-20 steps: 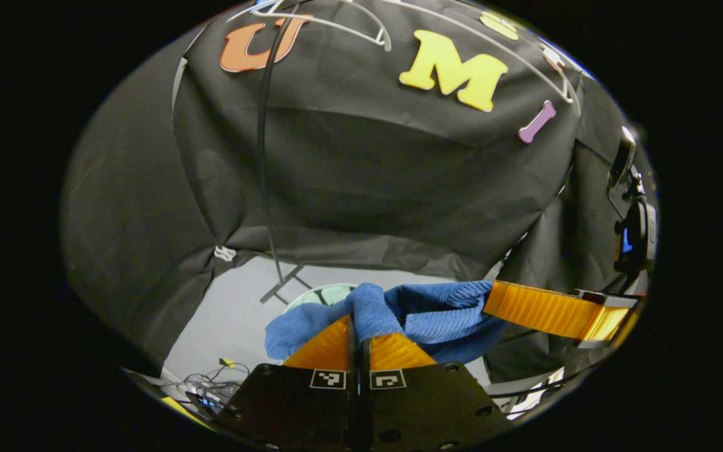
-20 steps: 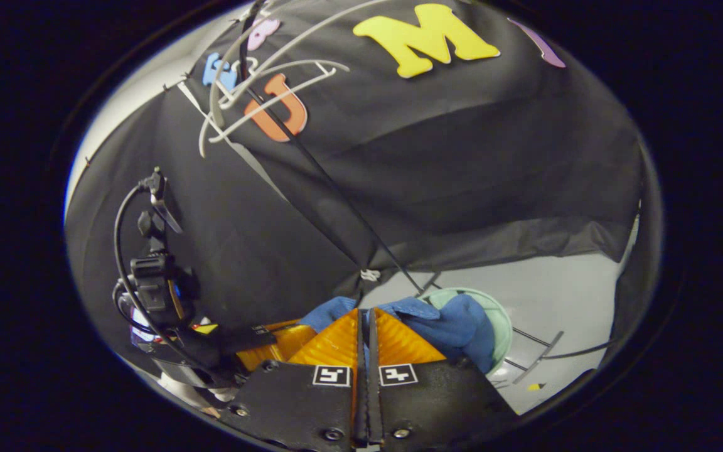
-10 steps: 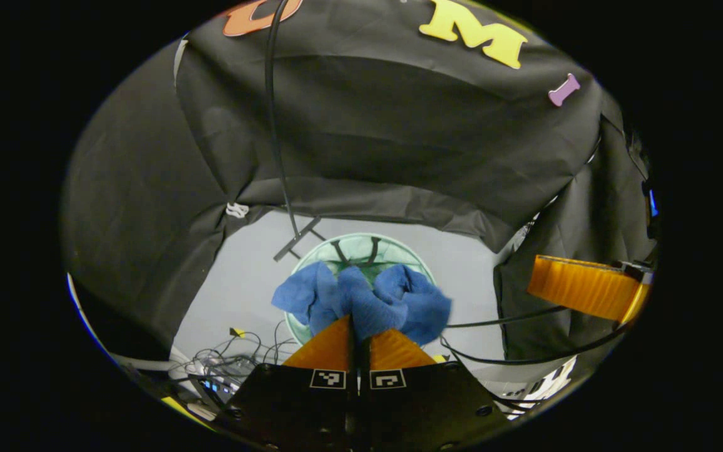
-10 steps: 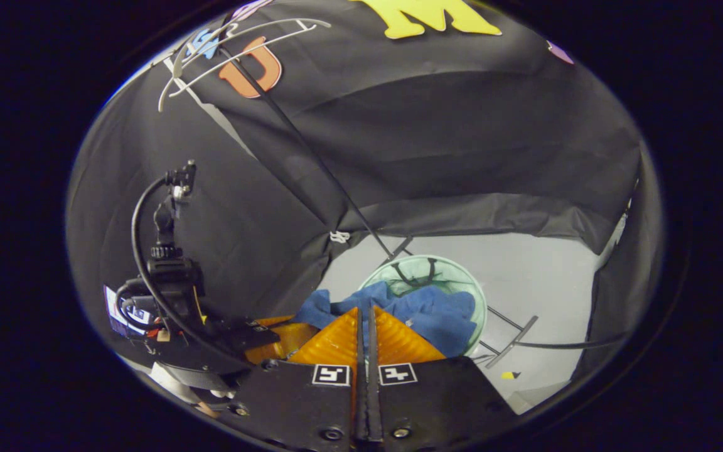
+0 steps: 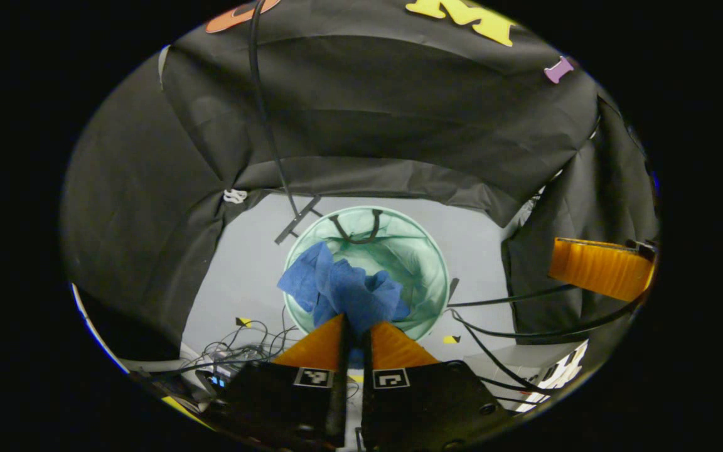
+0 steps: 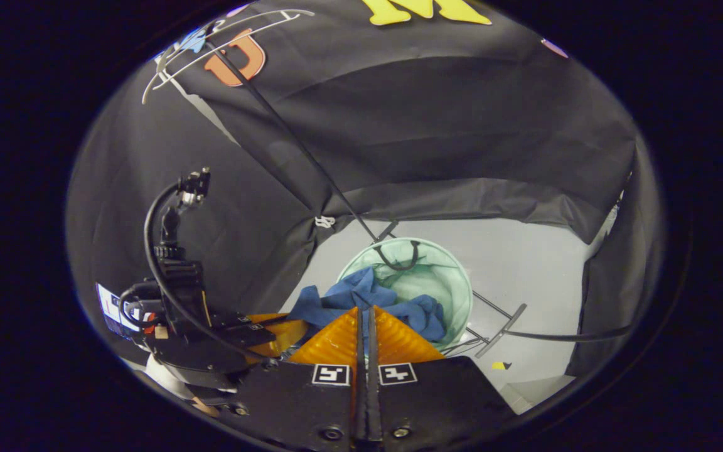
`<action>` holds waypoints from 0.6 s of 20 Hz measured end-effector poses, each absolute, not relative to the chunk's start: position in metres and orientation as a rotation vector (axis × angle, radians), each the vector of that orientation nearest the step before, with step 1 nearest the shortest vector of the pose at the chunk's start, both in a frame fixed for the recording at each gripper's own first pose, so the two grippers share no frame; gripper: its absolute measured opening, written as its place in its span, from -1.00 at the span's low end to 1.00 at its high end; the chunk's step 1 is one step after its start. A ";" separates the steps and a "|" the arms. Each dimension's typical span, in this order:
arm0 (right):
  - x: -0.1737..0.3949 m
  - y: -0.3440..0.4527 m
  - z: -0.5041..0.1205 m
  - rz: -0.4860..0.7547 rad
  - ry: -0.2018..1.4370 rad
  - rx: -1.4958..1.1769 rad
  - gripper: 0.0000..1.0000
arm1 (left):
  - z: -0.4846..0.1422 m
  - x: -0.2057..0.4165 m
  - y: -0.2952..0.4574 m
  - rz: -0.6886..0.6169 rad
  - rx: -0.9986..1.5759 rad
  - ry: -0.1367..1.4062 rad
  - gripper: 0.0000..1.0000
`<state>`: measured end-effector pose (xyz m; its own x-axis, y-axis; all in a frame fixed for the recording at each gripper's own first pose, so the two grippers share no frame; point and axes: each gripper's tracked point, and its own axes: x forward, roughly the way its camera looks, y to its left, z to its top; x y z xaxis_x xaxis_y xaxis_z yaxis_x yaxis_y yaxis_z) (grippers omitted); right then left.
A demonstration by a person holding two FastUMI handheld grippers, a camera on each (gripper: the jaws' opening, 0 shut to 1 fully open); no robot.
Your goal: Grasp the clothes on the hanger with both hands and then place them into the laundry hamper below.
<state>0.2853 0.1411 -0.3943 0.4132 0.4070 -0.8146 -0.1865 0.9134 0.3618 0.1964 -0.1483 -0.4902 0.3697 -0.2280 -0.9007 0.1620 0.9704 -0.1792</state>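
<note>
I have the left claw (image 5: 353,323) pointing down toward the floor. Its two fingers stand slightly parted, with a narrow gap between them, and the blue garment (image 5: 342,290) sits bunched at their tips. I cannot tell whether both fingers press on the cloth.

The garment hangs over the near left part of the green mesh laundry hamper (image 5: 421,263). One corner spreads across the hamper's left rim; the rest lies inside the opening as seen from above. I cannot tell whether the cloth touches the hamper wall or hangs above it.

In the right gripper view, the right claw (image 6: 365,314) has its fingers drawn together to a thin slit. The blue garment (image 6: 361,294) lies just beyond the tips, spread left and right of them. The frames do not settle whether a fold is caught in that slit. In this view the hamper (image 6: 446,279) stands on the grey floor (image 6: 524,263) with its dark handle loop at the far rim.

The left claw body (image 6: 236,329) appears to the left in the right gripper view, close beside the garment. The right claw's finger (image 5: 600,270) appears at the right edge of the left gripper view, well apart from the cloth.

A black stand pole (image 5: 267,119) rises from a foot beside the hamper. Loose cables (image 5: 236,351) lie on the floor near the left claw.
</note>
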 end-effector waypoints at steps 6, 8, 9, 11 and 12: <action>0.286 0.130 -0.397 0.333 1.068 0.181 -0.92 | -0.488 0.193 -0.135 -0.215 -0.016 1.119 0.94; 0.286 0.130 -0.397 0.327 1.063 0.170 -0.92 | -0.484 0.192 -0.136 -0.214 -0.015 1.102 0.94; 0.286 0.128 -0.399 0.320 1.058 0.159 -0.92 | -0.480 0.191 -0.136 -0.212 -0.014 1.090 0.94; 0.286 0.125 -0.395 0.309 1.041 0.149 -0.92 | -0.467 0.188 -0.132 -0.207 -0.005 1.059 0.94; 0.282 0.123 -0.390 0.306 1.021 0.160 -0.92 | -0.456 0.186 -0.130 -0.205 0.004 1.033 0.94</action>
<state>0.2824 0.1226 -0.3896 0.4849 0.3240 -0.8123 -0.1761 0.9460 0.2722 0.1861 -0.1301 -0.4557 0.4948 -0.1676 -0.8527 0.1710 0.9808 -0.0936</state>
